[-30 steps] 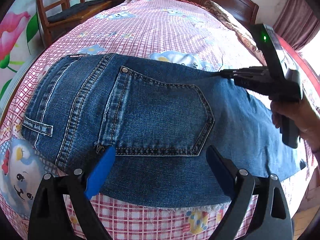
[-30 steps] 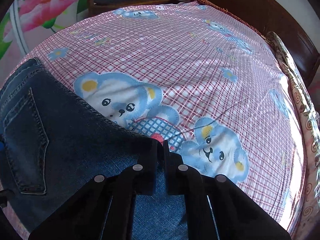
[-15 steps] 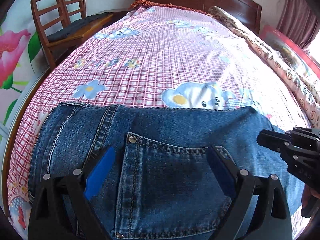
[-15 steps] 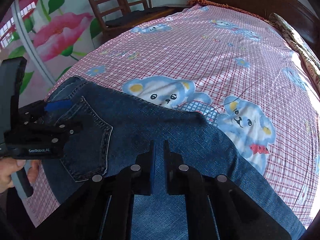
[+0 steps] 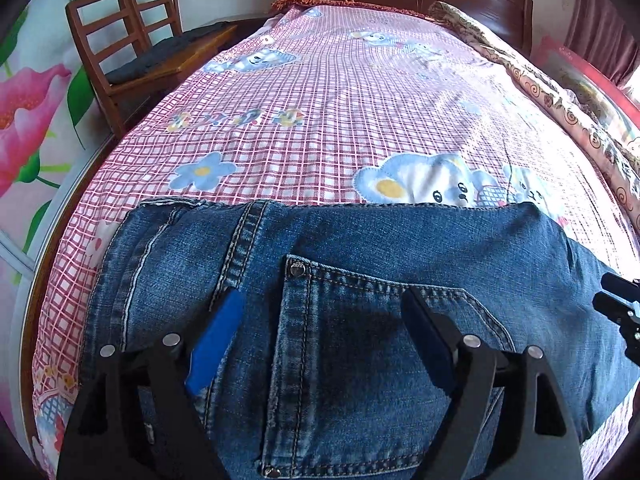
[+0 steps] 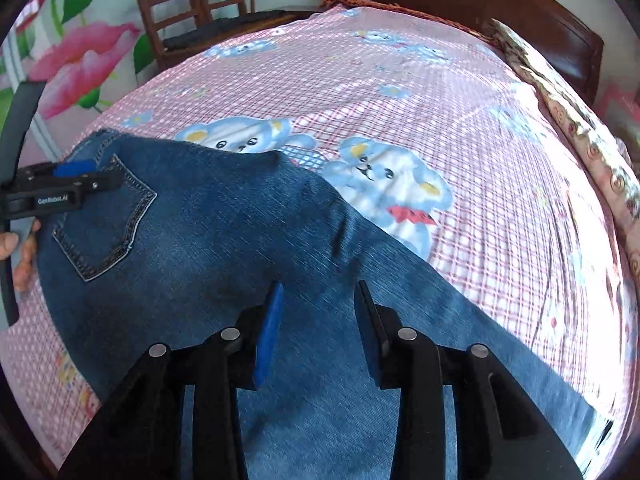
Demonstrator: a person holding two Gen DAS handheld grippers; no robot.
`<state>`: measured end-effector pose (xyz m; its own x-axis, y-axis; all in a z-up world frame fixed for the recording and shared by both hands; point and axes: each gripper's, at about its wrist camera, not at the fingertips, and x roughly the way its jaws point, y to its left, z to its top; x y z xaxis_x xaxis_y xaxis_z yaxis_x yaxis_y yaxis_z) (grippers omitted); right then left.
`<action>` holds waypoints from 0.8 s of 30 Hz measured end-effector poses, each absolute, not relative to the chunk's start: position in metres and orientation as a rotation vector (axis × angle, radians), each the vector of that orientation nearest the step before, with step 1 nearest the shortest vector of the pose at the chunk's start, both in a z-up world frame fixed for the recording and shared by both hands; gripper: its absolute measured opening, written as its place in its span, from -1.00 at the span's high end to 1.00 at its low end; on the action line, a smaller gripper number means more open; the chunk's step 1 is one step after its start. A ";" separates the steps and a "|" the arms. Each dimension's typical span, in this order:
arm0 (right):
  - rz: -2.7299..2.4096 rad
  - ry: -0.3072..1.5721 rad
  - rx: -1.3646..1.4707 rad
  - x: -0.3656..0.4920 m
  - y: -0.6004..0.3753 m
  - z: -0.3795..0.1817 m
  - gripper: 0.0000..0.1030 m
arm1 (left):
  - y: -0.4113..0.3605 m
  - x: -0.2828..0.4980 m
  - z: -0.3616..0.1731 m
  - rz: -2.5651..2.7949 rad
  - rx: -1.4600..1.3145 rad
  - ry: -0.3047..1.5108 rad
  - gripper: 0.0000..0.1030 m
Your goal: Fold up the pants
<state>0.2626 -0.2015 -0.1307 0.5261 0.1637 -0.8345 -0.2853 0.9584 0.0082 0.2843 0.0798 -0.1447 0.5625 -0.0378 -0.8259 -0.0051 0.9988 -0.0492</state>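
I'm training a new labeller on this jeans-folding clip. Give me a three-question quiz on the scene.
1. True or false: the left gripper is over the back pocket.
2. The jeans lie on: A a wooden floor, B a checked bedsheet, C a chair seat.
3. Fill in: the right gripper hangs above the jeans' ____.

Key: 1 true; 2 B; 3 leg.

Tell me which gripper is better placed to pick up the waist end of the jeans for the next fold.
Probably the left gripper. It hangs over the back pocket near the waistband, jaws wide and closing, nothing pinched yet. The right gripper, jaws opening and empty, sits over the leg of the jeans, farther from the waist.
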 end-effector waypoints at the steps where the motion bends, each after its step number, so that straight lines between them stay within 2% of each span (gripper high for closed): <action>1: 0.250 0.978 -0.033 0.252 -0.227 -0.126 0.31 | 0.081 0.277 -0.140 -0.017 -0.055 0.958 -0.68; 6: 0.065 0.955 0.445 0.171 -0.360 -0.123 0.31 | 0.074 0.234 -0.118 -0.050 -0.061 0.899 -0.77; 11: -0.123 0.842 0.779 0.078 -0.464 -0.125 0.30 | 0.049 0.188 -0.109 -0.125 -0.091 0.905 -0.83; 17: -0.263 0.694 1.075 0.014 -0.536 -0.142 0.30 | 0.014 0.148 -0.120 -0.198 -0.171 0.970 -0.86; 24: -0.322 0.635 1.199 -0.010 -0.562 -0.166 0.30 | 0.004 0.124 -0.135 -0.178 -0.236 1.033 -0.86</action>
<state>-0.0100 -0.5619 -0.1655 0.7852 0.0954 -0.6119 0.5502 0.3460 0.7600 0.1235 0.0039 -0.1348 0.5018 -0.2563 -0.8262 0.0352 0.9604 -0.2765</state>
